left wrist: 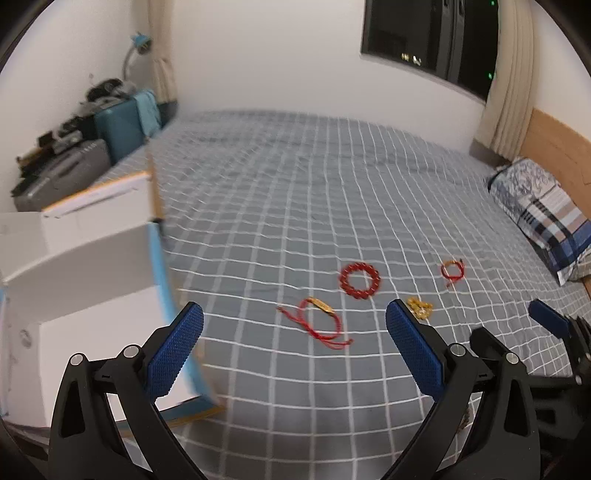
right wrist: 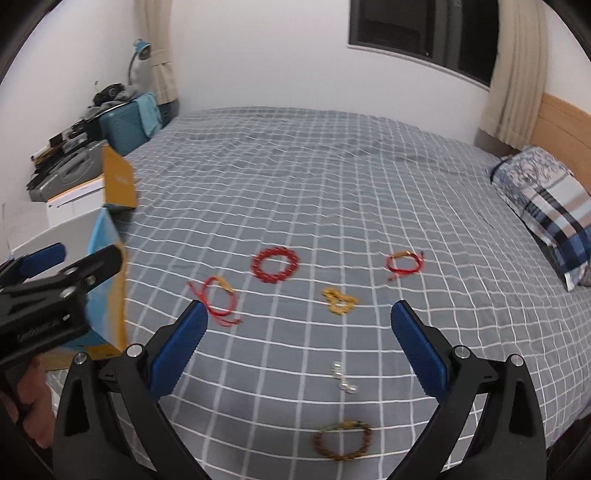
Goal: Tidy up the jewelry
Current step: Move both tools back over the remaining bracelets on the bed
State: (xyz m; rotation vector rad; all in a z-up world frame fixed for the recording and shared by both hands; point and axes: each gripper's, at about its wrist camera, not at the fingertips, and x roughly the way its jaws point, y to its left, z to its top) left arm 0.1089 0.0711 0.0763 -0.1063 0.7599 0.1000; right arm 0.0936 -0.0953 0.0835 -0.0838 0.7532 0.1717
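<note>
Several pieces of jewelry lie on the grey checked bedspread (right wrist: 332,192): a red bead bracelet (right wrist: 274,265) (left wrist: 360,278), a red cord bracelet with a gold bar (right wrist: 220,301) (left wrist: 318,321), a smaller red cord bracelet (right wrist: 403,264) (left wrist: 453,269), a yellow bead piece (right wrist: 339,301) (left wrist: 420,308), a small clear piece (right wrist: 343,378) and a brown bead bracelet (right wrist: 342,440). An open white and blue box (left wrist: 85,295) (right wrist: 107,280) stands at the left. My left gripper (left wrist: 294,343) is open beside the box. My right gripper (right wrist: 299,341) is open above the jewelry.
A patterned pillow (right wrist: 546,206) lies at the right by the wooden headboard (right wrist: 565,125). Suitcases and clutter (right wrist: 92,147) stand beyond the bed's far left corner. A dark window (right wrist: 424,33) and curtains are on the back wall.
</note>
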